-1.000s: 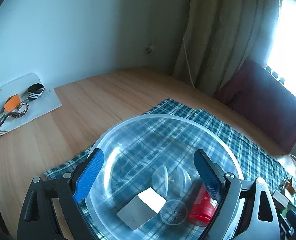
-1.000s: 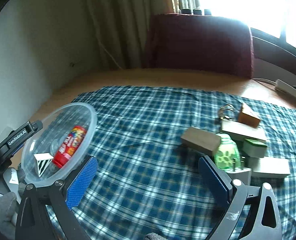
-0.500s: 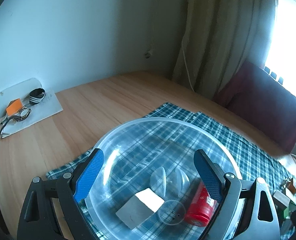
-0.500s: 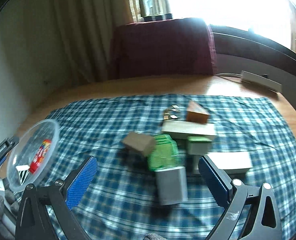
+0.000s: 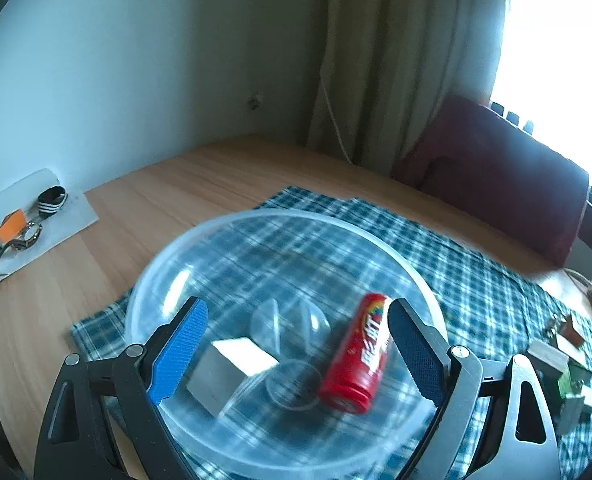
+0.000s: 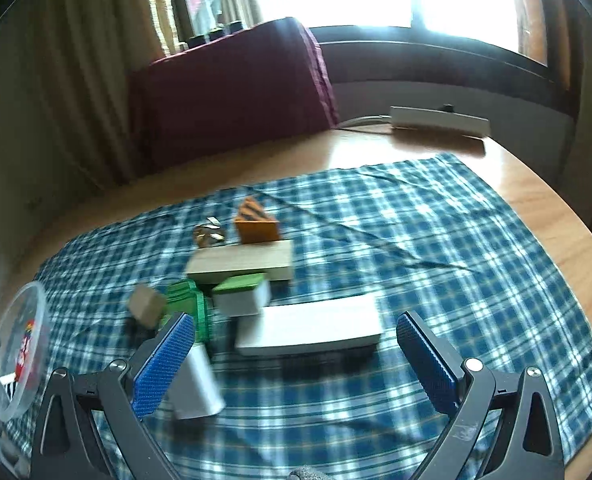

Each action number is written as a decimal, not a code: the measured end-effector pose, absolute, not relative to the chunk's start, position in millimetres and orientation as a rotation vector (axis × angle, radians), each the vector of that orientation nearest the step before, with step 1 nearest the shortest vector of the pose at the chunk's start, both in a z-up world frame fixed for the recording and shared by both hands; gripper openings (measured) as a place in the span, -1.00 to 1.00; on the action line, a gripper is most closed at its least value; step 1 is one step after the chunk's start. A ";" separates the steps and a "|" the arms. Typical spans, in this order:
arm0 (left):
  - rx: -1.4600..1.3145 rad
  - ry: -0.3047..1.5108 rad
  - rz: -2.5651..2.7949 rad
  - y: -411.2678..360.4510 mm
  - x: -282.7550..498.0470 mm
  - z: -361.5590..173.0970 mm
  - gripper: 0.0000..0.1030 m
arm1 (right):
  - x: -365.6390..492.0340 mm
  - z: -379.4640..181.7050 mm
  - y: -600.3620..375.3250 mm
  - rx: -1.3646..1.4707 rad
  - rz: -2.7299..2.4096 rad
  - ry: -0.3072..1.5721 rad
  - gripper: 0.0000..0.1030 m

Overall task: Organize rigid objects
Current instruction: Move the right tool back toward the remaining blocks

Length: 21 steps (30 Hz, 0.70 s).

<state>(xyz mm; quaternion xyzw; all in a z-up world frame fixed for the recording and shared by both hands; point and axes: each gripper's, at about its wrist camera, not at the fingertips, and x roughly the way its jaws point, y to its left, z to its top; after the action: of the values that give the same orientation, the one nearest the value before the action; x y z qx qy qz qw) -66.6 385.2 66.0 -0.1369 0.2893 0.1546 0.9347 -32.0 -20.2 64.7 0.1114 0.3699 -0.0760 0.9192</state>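
A clear plastic bowl (image 5: 279, 216) sits on the blue checked cloth (image 6: 436, 240). It holds a red tube (image 5: 360, 356), a grey-white block (image 5: 231, 368) and small clear cups (image 5: 291, 320). My left gripper (image 5: 296, 352) hovers open just over the bowl, touching nothing. My right gripper (image 6: 296, 356) is open and low over a pile: a flat white box (image 6: 312, 328) lies between its fingers. A white adapter (image 6: 195, 384) lies beside the left finger. Behind are a green translucent piece (image 6: 187, 308), a green-topped box (image 6: 241, 296), a wooden bar (image 6: 241, 266), an orange wedge (image 6: 255, 226) and a brown cube (image 6: 147, 306).
The bowl (image 6: 19, 344) shows at the far left of the right wrist view. A white sheet with a watch and small items (image 5: 35, 224) lies on the wooden table's left edge. A maroon chair (image 6: 231, 100) stands behind the table, and a white power strip (image 6: 440, 120) lies at the back right.
My right gripper has swung from the bowl side to the pile and come in close to the flat white box. The bowl has shifted a little and the red tube has rolled further up inside it.
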 end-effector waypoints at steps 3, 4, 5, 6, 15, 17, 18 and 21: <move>-0.271 0.605 0.292 376.5 -67.4 64.4 0.79 | -30.5 61.8 -32.1 0.245 -0.178 0.775 0.99; -0.268 0.609 0.284 373.7 -67.8 64.2 0.79 | -29.5 60.4 -34.4 0.248 -0.185 0.784 0.99; -0.263 0.613 0.276 370.9 -67.9 63.8 0.79 | -28.5 58.2 -36.9 0.252 -0.191 0.795 0.99; -0.260 0.617 0.268 368.1 -68.0 63.3 0.79 | -28.4 56.6 -37.3 0.252 -0.194 0.804 0.99; -0.214 0.645 0.195 346.7 -66.4 61.1 0.79 | -20.6 44.6 -31.8 0.228 -0.179 0.856 0.99; -0.209 0.651 0.187 345.1 -65.4 60.1 0.79 | -18.4 41.7 -31.3 0.227 -0.182 0.869 0.99; -0.210 0.653 0.185 345.1 -64.7 59.6 0.79 | -17.4 41.0 -31.8 0.225 -0.181 0.873 0.99; -0.217 0.660 0.184 346.3 -63.2 57.8 0.79 | -15.7 38.3 -28.5 0.210 -0.167 0.887 0.99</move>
<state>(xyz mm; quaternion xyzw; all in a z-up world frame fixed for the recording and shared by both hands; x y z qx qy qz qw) -63.2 346.3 57.8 -0.1062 0.3228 0.0901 0.9362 -15.7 -28.5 38.3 0.1014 0.4277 -0.0805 0.8946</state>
